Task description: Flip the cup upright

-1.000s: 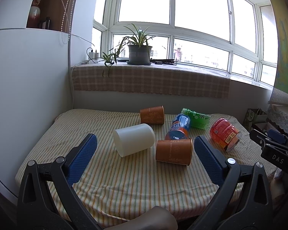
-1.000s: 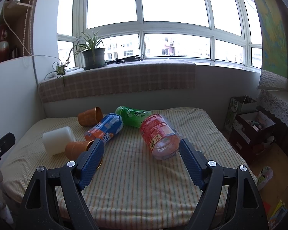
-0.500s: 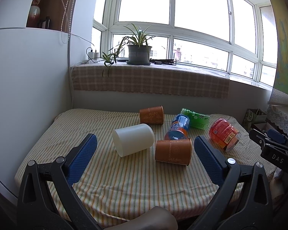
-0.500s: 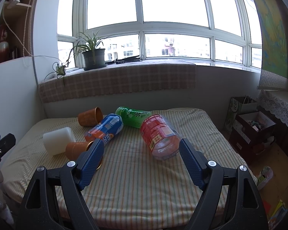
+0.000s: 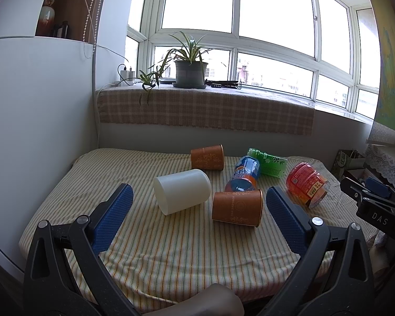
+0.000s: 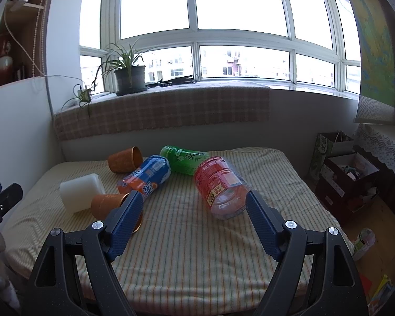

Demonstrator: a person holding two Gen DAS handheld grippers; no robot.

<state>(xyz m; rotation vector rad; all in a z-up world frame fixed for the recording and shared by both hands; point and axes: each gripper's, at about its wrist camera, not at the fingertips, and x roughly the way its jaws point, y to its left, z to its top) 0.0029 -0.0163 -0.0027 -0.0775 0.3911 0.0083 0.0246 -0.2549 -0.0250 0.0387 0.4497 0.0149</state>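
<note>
No change from the earlier frames: objects and both tools hold position. Left gripper (image 5: 198, 210) released, jaws wide, nothing between them; right gripper (image 6: 193, 220) likewise. Near cup (image 5: 237, 205) lies on its side beside the white cup (image 5: 182, 195); far cup (image 5: 207, 157) also on its side. Three bottles lie alongside. Striped cloth (image 5: 171, 250) covers the table; potted plant (image 5: 190, 71) on the sill.

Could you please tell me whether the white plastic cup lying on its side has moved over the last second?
No. The white plastic cup keeps its place beside the nearer orange paper cup.
</note>
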